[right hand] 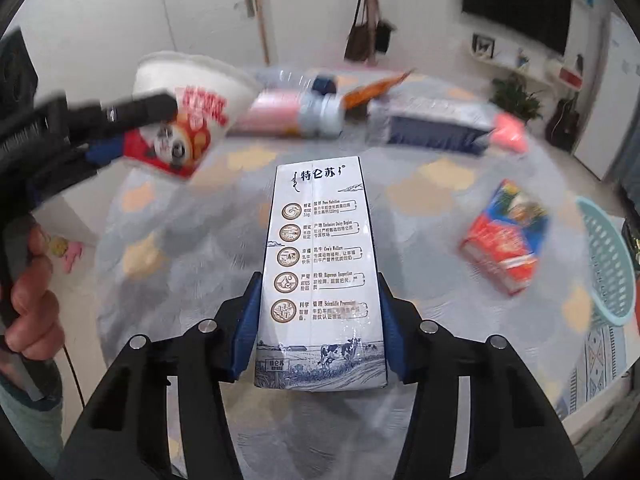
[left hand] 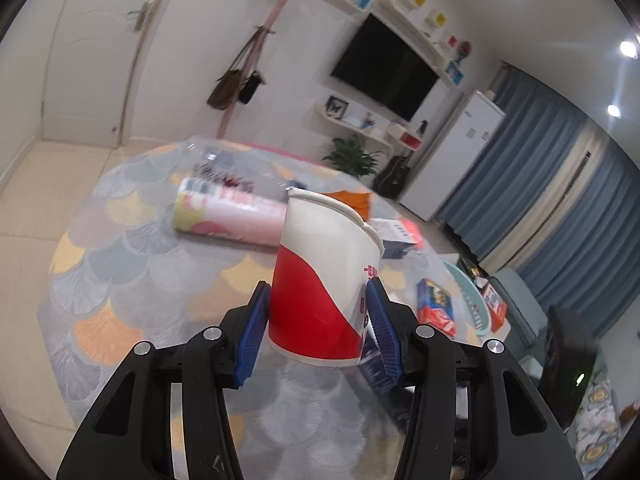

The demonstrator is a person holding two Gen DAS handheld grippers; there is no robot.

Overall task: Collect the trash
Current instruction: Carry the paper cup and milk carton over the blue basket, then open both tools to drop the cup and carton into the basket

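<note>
My left gripper [left hand: 318, 320] has its blue pads [left hand: 253, 332] pressed on both sides of a red and white paper cup [left hand: 320, 280], held upright off the rug [left hand: 120, 280]; I cannot see inside the cup from here. In the right wrist view the same gripper shows at the left edge with the cup tilted, and a hand [right hand: 30, 288] is wrapped round its handle.

My right gripper [right hand: 318, 320] is closed about halfway on a white and blue milk carton [right hand: 320, 272], the pads flat against its two long sides, the carton pointing away from me over the rug.

Taking that carton as my mark: to its right lies a red and blue small box [right hand: 506, 236] on the rug, and further right, at the rug's edge, stands a pale teal mesh basket [right hand: 608, 264]; I can see only its rim and wall, so what is inside I cannot tell. Beyond the carton lie a pink roll [right hand: 276, 114], a clear plastic bottle [right hand: 308, 80], an orange wrapper [right hand: 372, 88] and a dark blue box [right hand: 436, 128], all blurred.
</note>
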